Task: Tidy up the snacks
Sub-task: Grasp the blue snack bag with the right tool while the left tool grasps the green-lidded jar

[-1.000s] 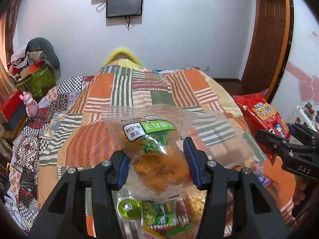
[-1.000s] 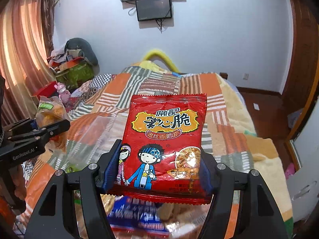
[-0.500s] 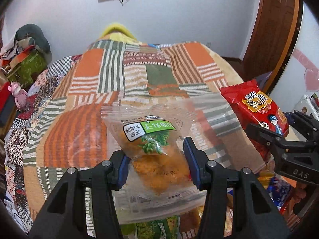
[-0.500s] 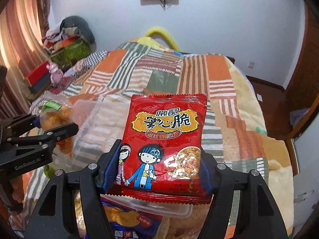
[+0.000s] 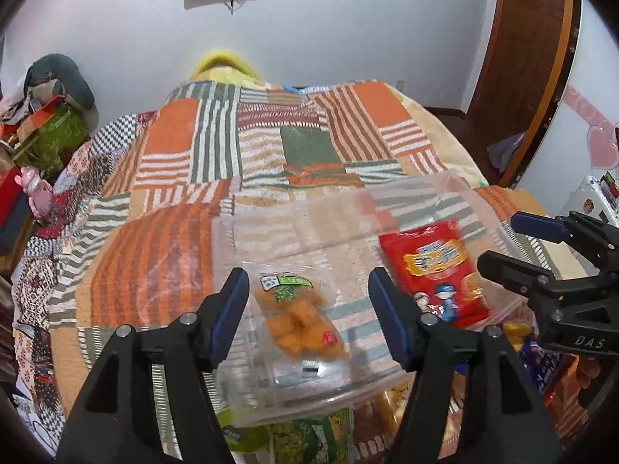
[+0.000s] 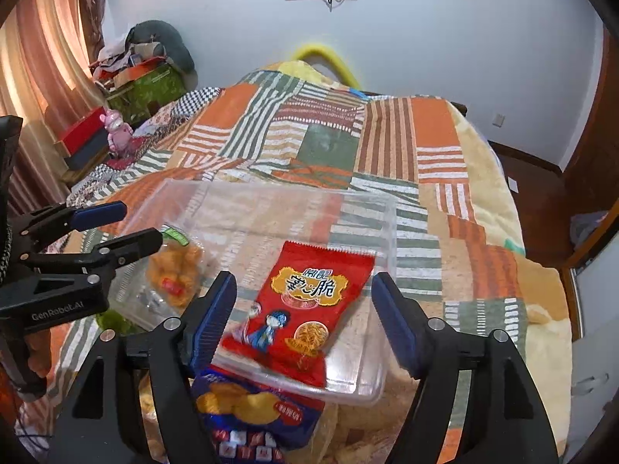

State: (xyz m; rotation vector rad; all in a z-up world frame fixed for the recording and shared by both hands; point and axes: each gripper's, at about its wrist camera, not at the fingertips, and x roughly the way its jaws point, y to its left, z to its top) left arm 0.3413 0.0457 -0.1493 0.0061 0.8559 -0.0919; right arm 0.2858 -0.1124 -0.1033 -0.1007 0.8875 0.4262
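A clear plastic bin [image 5: 301, 228] [image 6: 271, 208] sits on the patchwork bed. A clear packet of orange fried snacks with a green label [image 5: 298, 317] [image 6: 174, 266] lies in its left part. A red noodle-snack bag [image 5: 437, 274] [image 6: 305, 309] lies in its right part. My left gripper [image 5: 305, 309] [image 6: 120, 228] is open and empty just above the orange packet. My right gripper [image 6: 301, 317] [image 5: 514, 243] is open and empty just above the red bag.
Loose snack packets lie in front of the bin: a blue chip bag [image 6: 247, 406] and green packets [image 5: 309, 440]. The patchwork quilt [image 5: 294, 147] stretches beyond. Boxes and clutter [image 6: 131, 77] stand at the far left, a wooden door [image 5: 530, 58] at the right.
Both grippers moved down over the bin and opened. The orange snack packet and the red bag have dropped from the jaws into the bin.
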